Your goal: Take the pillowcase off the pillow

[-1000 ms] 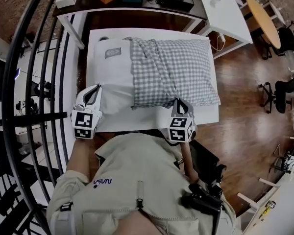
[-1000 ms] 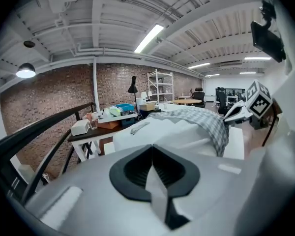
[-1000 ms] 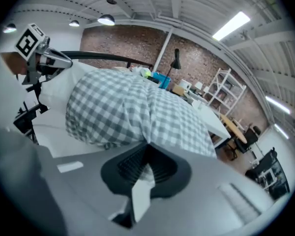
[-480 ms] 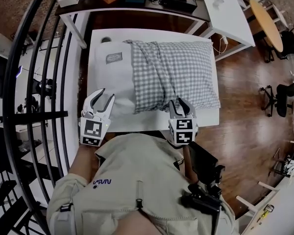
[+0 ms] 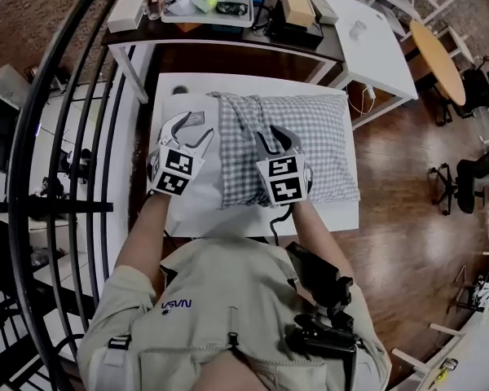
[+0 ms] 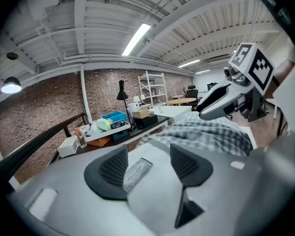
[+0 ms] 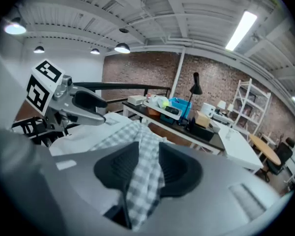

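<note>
Both claws have just been opening! The left claw [image 5: 192,129] stands wide and empty over the bare white end of the pillow [image 5: 204,107]. The right claw [image 5: 277,137] is half open, with a fold of the checked pillowcase [image 5: 318,145] between its jaws. The pillowcase covers the pillow's right part on the white worktop [image 5: 253,82].

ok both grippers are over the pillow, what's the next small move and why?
Probably close the right gripper on the fold of checked pillowcase that sits between its jaws. Both grippers' jaws have just been opening: neither grips anything, the left gripper stands empty over the bare pillow, and the pillowcase covers only the pillow's right part, so pulling further needs a fresh hold.
</note>
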